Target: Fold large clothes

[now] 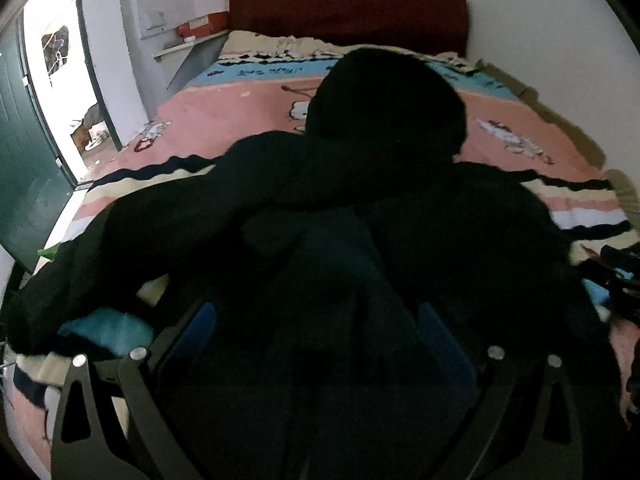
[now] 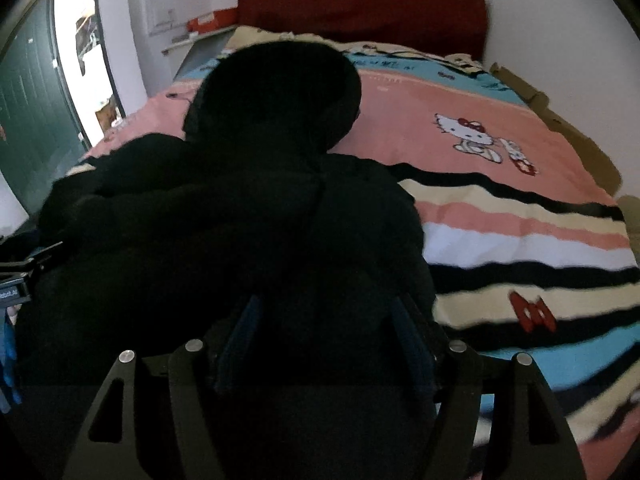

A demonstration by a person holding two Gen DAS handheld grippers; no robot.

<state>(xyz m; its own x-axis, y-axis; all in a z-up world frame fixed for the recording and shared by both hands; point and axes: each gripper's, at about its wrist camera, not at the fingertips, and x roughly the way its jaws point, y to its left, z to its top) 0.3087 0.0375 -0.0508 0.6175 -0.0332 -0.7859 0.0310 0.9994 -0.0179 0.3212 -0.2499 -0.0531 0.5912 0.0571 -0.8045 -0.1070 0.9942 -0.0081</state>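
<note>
Daylight comes in through the open doorway (image 1: 60, 80) at the left, which is overexposed to white. The black hooded garment (image 1: 360, 160) is so dark that its folds disappear. Both fisheye views curve strongly at the edges, and the striped pink bedsheet (image 2: 520, 232) is blurred near the bottom.

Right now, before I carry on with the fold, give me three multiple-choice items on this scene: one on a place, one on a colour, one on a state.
1. Where does the garment's hood lie?
A. toward the headboard
B. off the bed's foot
C. on the floor

2. What colour is the garment?
A. red
B. black
C. white

3. How do the right gripper jaws stand?
A. pressed flat together
C. apart, over dark cloth
B. out of view

Answers: 1 A, the rounded hood sits up the bedspread on the headboard side. 2 B, the whole piece reads black against the pink stripes. 3 C, the blue pads stand clearly apart with the dark cloth in the gap.
</note>
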